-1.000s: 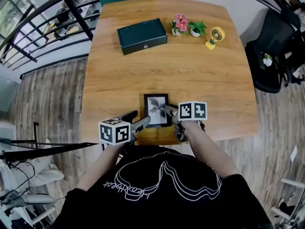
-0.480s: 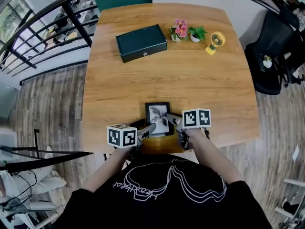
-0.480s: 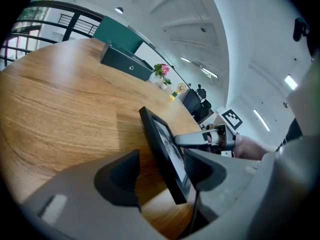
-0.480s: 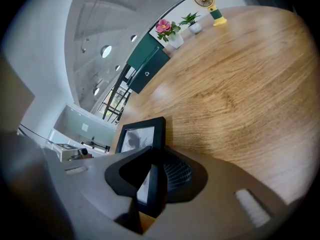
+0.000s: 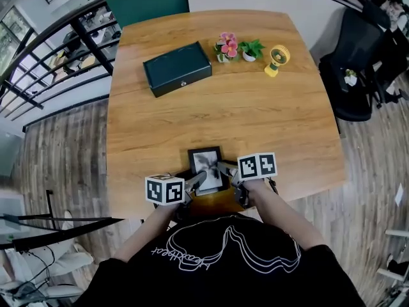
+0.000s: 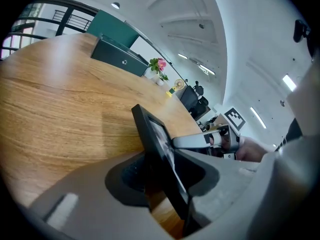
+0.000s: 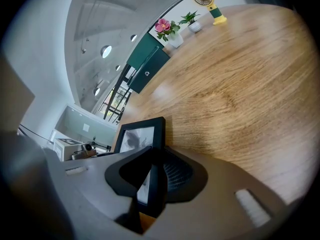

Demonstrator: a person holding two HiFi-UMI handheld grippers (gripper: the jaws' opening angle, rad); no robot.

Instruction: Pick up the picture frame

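Black moulding borders the picture frame (image 5: 206, 169), which sits at the lower centre of the head view, close to the near edge of the wooden table (image 5: 268, 107). The left gripper (image 5: 193, 181) is clamped on the frame's left edge; the left gripper view shows the dark moulding passing between both jaw pads. The right gripper (image 5: 227, 170) is clamped on the opposite edge, pinching the moulding in the same way. Whether the frame is clear of the wood cannot be determined. Risk one: each grip bears on a narrow, smooth rim, so uneven lifting between the two sides is likely to twist the frame and let one edge slide out. Risk two: excess squeeze may strain the front panel or the corner joints. Risk three: with the frame this near the table edge, a slip toward the near side would probably drop it to the floor (image 5: 64, 139). The dark green box (image 5: 177, 68) at upper left stands well apart and poses no obstruction.
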